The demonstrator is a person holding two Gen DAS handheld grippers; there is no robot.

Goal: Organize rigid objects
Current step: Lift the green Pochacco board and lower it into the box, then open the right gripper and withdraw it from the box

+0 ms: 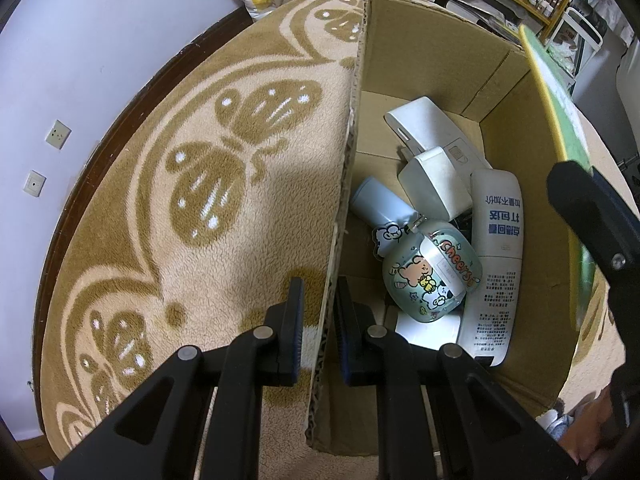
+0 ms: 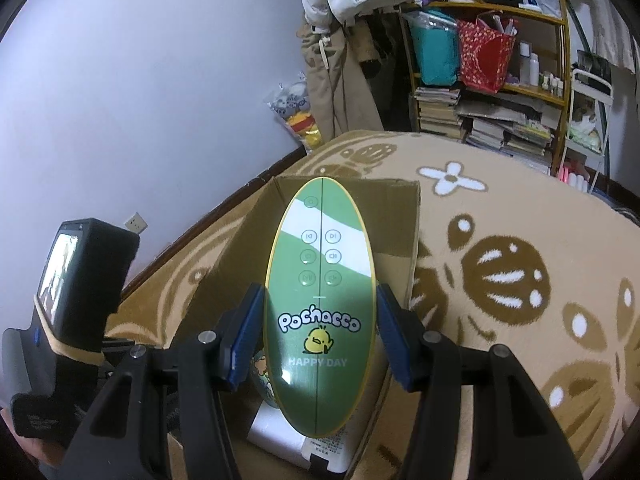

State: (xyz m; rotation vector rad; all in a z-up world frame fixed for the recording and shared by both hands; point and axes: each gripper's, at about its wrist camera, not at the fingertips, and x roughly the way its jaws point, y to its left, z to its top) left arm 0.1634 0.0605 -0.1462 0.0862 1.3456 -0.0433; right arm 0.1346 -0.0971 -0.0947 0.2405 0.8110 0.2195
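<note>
Two grippers work over one cardboard box (image 1: pixel 432 64) that sits on a tan blanket (image 1: pixel 160 200) patterned with brown butterflies. At the far left of the left wrist view, a pale wall (image 1: pixel 80 60) carries two sockets. Next comes the blanket, and then the left gripper (image 1: pixel 319 320), whose fingers are pressed nearly together, pinching the box's left wall between them, one finger outside over the blanket and one inside the box.

Inside the box, going rightward, lie a pale blue bottle (image 1: pixel 382 204), a round clear case (image 1: pixel 432 270) printed with cartoon bears, two white adapters (image 1: pixel 434 184) stacked toward the back, and a tall white bottle (image 1: pixel 496 264) with blue print, lying on its side against the others. A flat white item shows partly beneath the case; what it is cannot be told.

Further right, over the box's right side, stands the green oval speaker (image 2: pixel 320 304) with a yellow rim, button symbols, the word "Pochacco" and a yellow duck. The right gripper (image 2: pixel 320 334) pinches it across its width, blue pads touching both edges, fingers spread about halfway. In the right wrist view the speaker hangs above the open box, its lower tip over the white bottle. Cluttered shelves (image 2: pixel 500 80) of books and bags stand beyond the blanket.
</note>
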